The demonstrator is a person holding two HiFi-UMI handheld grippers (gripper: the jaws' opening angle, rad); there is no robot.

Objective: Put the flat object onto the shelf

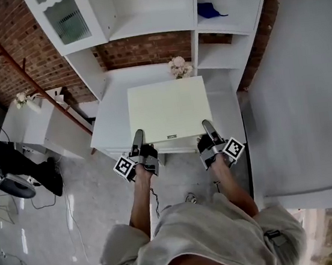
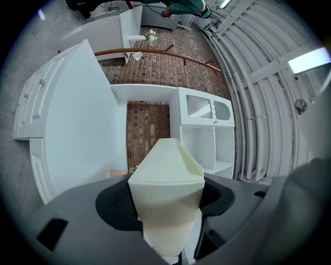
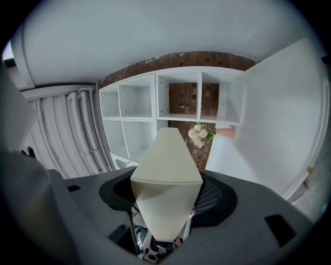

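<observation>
A red brick wall (image 1: 143, 48) runs across 12 o'clock behind a white shelving unit (image 1: 156, 15). At 9 o'clock a low white cabinet (image 1: 44, 129) stands beside a slanted wooden pole (image 1: 39, 91). Pale grey floor (image 1: 98, 216) fills 7 o'clock, and a broad white panel (image 1: 305, 80) fills 3 o'clock.

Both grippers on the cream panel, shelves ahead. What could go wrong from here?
1. The left gripper and right gripper clamp only the cream panel's near edge; the far end may sag or slip.
2. The flowers stand just past its far edge; pushing forward may knock them.
3. The shelf uprights look tight; a corner may catch.
</observation>
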